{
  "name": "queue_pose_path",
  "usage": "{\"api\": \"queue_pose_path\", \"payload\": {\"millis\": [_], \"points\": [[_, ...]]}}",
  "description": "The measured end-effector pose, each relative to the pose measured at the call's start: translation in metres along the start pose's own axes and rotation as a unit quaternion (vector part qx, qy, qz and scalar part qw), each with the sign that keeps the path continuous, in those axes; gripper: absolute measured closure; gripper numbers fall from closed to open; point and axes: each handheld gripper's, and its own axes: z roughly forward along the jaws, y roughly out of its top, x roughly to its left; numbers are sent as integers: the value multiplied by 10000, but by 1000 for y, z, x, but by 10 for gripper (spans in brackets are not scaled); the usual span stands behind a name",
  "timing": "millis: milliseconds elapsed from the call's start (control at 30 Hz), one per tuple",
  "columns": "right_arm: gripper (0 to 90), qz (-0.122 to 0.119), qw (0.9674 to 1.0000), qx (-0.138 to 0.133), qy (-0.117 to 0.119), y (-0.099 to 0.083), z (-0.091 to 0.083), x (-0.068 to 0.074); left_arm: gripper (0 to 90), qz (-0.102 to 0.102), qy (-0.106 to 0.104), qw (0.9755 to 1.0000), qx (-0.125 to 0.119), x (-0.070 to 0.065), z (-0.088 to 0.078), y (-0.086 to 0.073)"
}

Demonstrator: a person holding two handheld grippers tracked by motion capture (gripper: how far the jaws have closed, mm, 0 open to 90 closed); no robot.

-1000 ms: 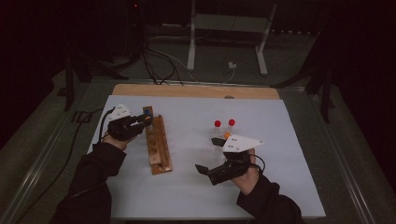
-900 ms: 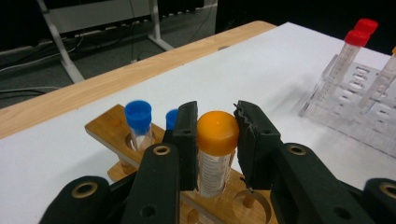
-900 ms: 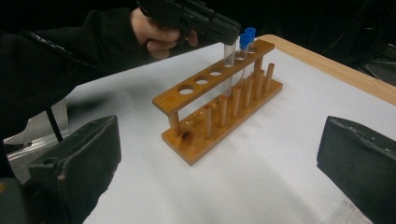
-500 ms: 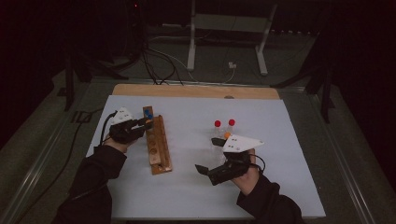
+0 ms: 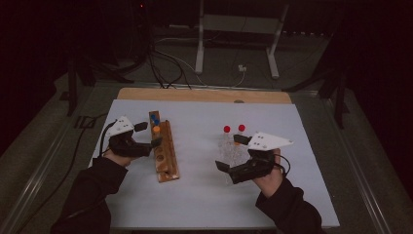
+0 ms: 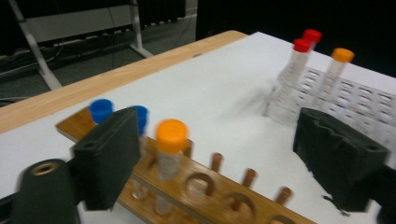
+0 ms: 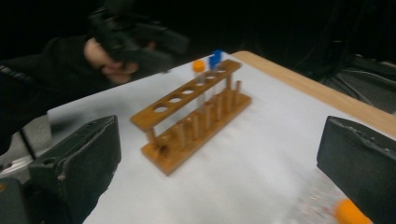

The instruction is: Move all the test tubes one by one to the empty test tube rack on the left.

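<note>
The bench (image 5: 204,195) carries a white sheet, and on its left part lies the wooden rack (image 5: 163,153). The left tool (image 5: 148,136) sits just beside the rack, its jaws just opened wide and empty. The right tool (image 5: 229,153) gapes wide, holding nothing, beside a clear rack (image 5: 233,152) with 2 red-capped tubes (image 5: 227,129). The orange-capped tube (image 6: 170,154) stands upright in the wooden rack, next to 2 blue-capped tubes (image 6: 101,110).

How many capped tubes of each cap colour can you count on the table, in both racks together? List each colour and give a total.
Blue caps: 2, in the wooden rack
Orange caps: 2, one in each rack
Red caps: 2, in the clear rack
Total: 6 tubes
</note>
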Motion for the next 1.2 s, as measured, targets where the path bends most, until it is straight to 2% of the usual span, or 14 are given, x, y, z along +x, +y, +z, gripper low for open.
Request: {"api": "queue_pose_path", "payload": {"millis": [33,67,267,400,567,633,800,900,967,1133,1200], "points": [[0,36,10000,-17,-61,0,-3,-3,45,-15,-14,10000,-4,-3,-2,0],[0,83,9999,-11,-89,-1,-6,-7,29,-27,-64,10000,-17,-6,-3,0],[0,221,9988,45,-444,-14,-19,-21,12,59,-308,9995,-78,-26,-14,-1],[0,325,9971,249,-648,-26,-22,-29,12,154,-458,9988,-53,-37,-20,-4],[83,509,9940,596,-769,-45,-16,-40,12,180,-517,9985,-73,-46,-26,-9],[235,561,9924,721,-821,-51,-12,-44,12,173,-558,9983,-83,-47,-29,-10],[359,574,9877,1044,-1012,-60,2,-51,12,167,-575,9982,-44,-49,-29,-12],[473,673,9850,1179,-1067,-62,11,-56,12,148,-580,9982,-21,-49,-29,-13],[538,621,9834,1314,-1086,-62,17,-58,12,162,-571,9982,-14,-49,-29,-14],[613,499,9784,1561,-1256,-63,30,-61,12,164,-555,9983,-15,-49,-29,-14],[620,506,9782,1569,-1265,-64,34,-62,12,153,-570,9983,-3,-48,-29,-14]]}}
